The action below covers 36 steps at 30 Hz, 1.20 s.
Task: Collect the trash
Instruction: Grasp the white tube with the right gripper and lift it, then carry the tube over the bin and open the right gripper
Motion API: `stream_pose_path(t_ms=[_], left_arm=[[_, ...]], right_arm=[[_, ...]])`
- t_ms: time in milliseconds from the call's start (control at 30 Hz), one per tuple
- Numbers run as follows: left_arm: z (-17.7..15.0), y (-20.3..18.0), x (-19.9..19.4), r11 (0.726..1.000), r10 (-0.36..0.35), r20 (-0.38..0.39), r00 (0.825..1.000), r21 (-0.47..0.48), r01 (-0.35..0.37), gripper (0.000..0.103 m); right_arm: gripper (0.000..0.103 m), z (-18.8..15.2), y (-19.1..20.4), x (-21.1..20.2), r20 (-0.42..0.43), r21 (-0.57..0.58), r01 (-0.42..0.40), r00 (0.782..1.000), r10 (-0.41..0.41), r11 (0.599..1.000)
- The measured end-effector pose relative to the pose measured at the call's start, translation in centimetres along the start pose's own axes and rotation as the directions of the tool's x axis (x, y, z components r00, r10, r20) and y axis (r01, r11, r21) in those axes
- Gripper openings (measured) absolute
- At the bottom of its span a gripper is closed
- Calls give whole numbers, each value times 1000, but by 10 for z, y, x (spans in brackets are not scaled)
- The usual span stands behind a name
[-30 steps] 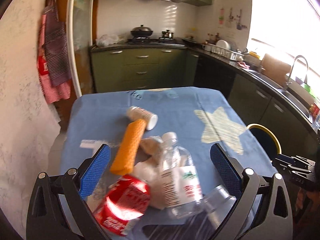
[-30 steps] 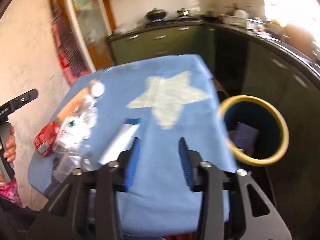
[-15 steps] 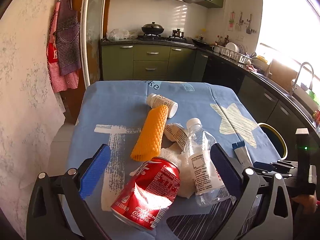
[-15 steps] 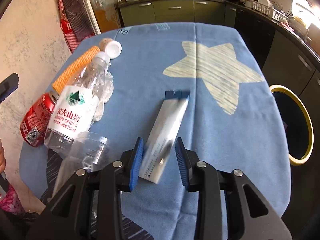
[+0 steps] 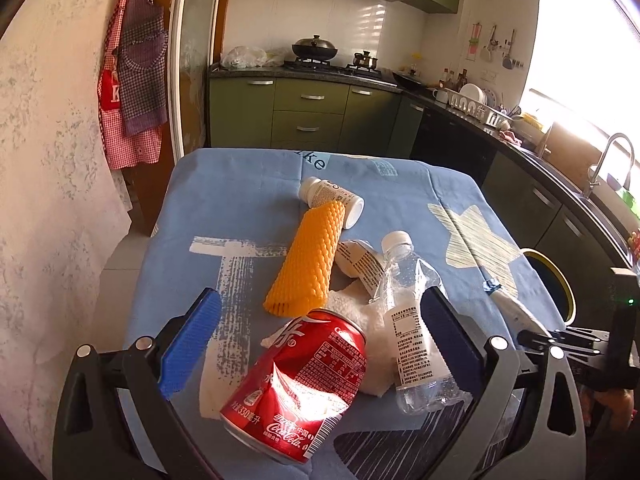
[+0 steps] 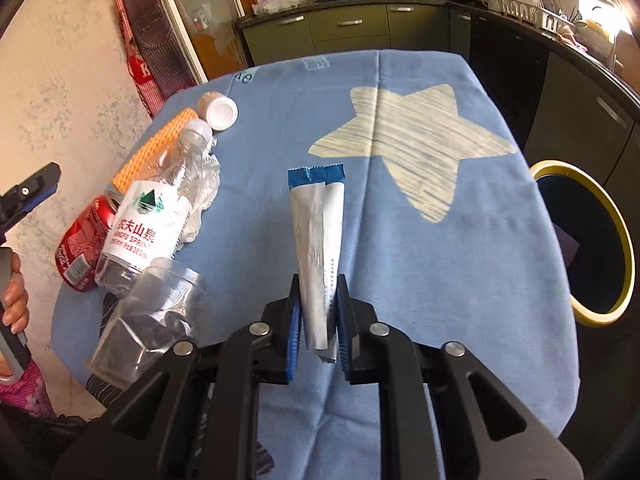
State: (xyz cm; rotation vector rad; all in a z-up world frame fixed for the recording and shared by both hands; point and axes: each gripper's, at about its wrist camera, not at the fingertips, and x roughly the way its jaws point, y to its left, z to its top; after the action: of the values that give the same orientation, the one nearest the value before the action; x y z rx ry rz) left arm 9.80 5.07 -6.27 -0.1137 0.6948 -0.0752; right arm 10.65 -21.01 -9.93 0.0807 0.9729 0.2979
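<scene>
Right gripper (image 6: 316, 328): jaws have just been closing and now stand narrow, blue pads pressed on the near end of the white sachet (image 6: 318, 248) with the blue sealed tip. Grip sits low on the packet; most of its length sticks out ahead, far end lying on the blue tablecloth (image 6: 420, 240).

Left gripper (image 5: 316, 332): jaws wide, holding nothing. The dented red cola can (image 5: 300, 384) lies between the pads, not touched by either.

Places, all taken from the sachet:
- Yellow-rimmed bin (image 6: 588, 240): to its right, off the table edge and lower.
- Clear water bottle (image 6: 152, 216): to its left, with the crumpled white tissue (image 6: 204, 196) tucked against it.
- Clear plastic cup (image 6: 156, 304): left and nearer, on its side.
- Orange foam net sleeve (image 6: 152, 148) and small white pill bottle (image 6: 218, 112): left and farther.
- Cola can: beyond the water bottle, at the left table edge.

Step in hand, as I judge it: lift the sachet and carry it to the bin.
- Thin and floppy packet; held at one end it will likely droop. Lift straight up before swinging right so the tip does not drag on the cloth.
- Keep the squeeze firm; slick foil could slide out.
- Get the hanging end over the bin mouth, inside the rim, before letting go.
- Left gripper can close on the can meanwhile, square across the body, above the dent if possible.
</scene>
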Motion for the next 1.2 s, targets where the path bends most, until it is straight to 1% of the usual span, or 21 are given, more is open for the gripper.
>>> stream_pose_path(t_ms=[100,167,300,367,467,533,600,633,733,767,867,900,933,1000,1033,1067,1133,1200], left_arm=[[0,-7,-3,1000,0,4,1000,13,0,98],[-1,-13,-5,1000,3,4,1000,26,-3,98],[-3,-21,-6,999,6,3,1000,33,-6,98],[-3,-24,-4,999,9,1,1000,33,-9,98],[-1,-27,-2,999,18,-4,1000,31,-18,98],[0,-28,0,999,23,-8,1000,30,-23,98],[1,-28,1,999,30,-10,1000,30,-29,98],[2,-27,2,999,33,-10,999,29,-32,98],[2,-29,3,999,38,-16,999,24,-38,98],[2,-29,3,999,39,-19,999,23,-39,98],[2,-30,4,999,45,-22,999,25,-45,98],[2,-31,5,999,45,-24,999,27,-45,98],[2,-32,5,999,44,-25,999,28,-44,98],[2,-34,6,999,43,-26,999,34,-42,98],[1,-35,6,998,41,-26,999,39,-40,98],[1,-37,6,998,39,-24,999,45,-37,98],[1,-38,5,998,36,-20,999,54,-34,98],[2,-38,4,998,31,-16,999,63,-30,98]], right_arm=[[15,1,-6,-21,41,-8,9,999,-9,1000],[15,1,-15,-37,73,-2,33,997,-33,999],[15,5,-51,-65,136,56,129,981,-136,990],[16,7,-80,-76,148,113,206,964,-221,972],[16,7,-122,-79,119,181,303,938,-327,936],[17,9,-152,-72,61,205,364,922,-383,908],[17,12,-176,-60,24,228,394,912,-410,890],[17,14,-189,-53,-4,238,407,909,-418,882],[18,20,-222,-31,-68,269,417,908,-415,868],[18,21,-229,-25,-79,277,422,905,-417,863],[20,26,-251,-7,-122,291,451,892,-435,844],[33,28,-257,-2,-134,295,454,891,-433,841],[44,29,-263,0,-131,309,460,887,-442,832],[46,29,-269,-2,-114,330,479,875,-470,813],[47,28,-267,-4,-100,339,476,876,-472,812],[47,27,-265,-10,-74,355,460,882,-466,814],[51,22,-258,-22,-36,370,437,888,-458,820],[54,18,-249,-34,-5,366,425,891,-455,828]])
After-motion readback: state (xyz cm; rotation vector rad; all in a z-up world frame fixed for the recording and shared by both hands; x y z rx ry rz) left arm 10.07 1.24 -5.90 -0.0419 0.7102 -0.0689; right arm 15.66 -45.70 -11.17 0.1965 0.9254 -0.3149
